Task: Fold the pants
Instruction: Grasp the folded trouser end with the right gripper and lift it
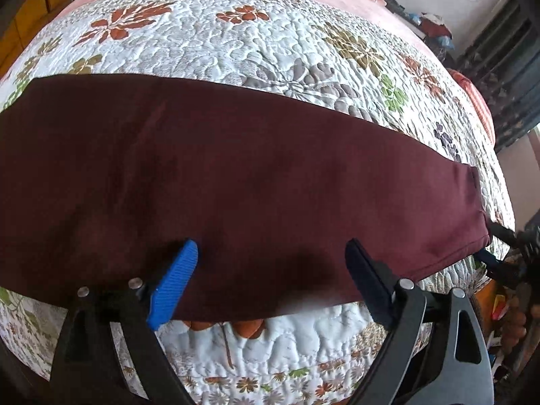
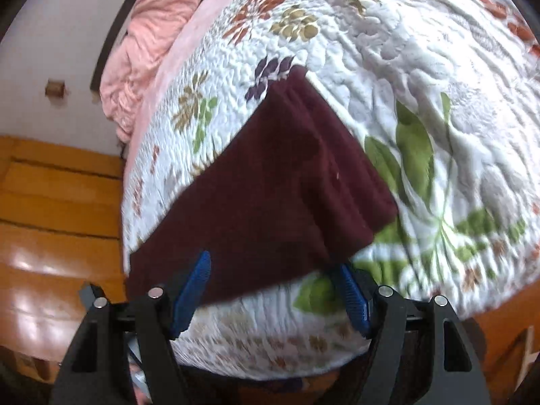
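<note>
Dark maroon pants (image 1: 236, 185) lie as a long flat band across a floral quilted bed (image 1: 236, 44). My left gripper (image 1: 270, 249) is open, its blue fingers spread over the near edge of the pants near their middle, holding nothing. In the right wrist view the pants (image 2: 270, 182) run away from me along the bed's left side. My right gripper (image 2: 270, 270) is open at the near end of the pants, one blue finger (image 2: 194, 287) over the fabric, the other (image 2: 352, 298) at its corner. The right gripper also shows at the far right in the left wrist view (image 1: 506, 253).
A pink blanket (image 2: 148, 44) is bunched at the head of the bed. Orange wooden floor (image 2: 57, 209) lies left of the bed. Cluttered furniture (image 1: 435, 27) stands at the back right of the room.
</note>
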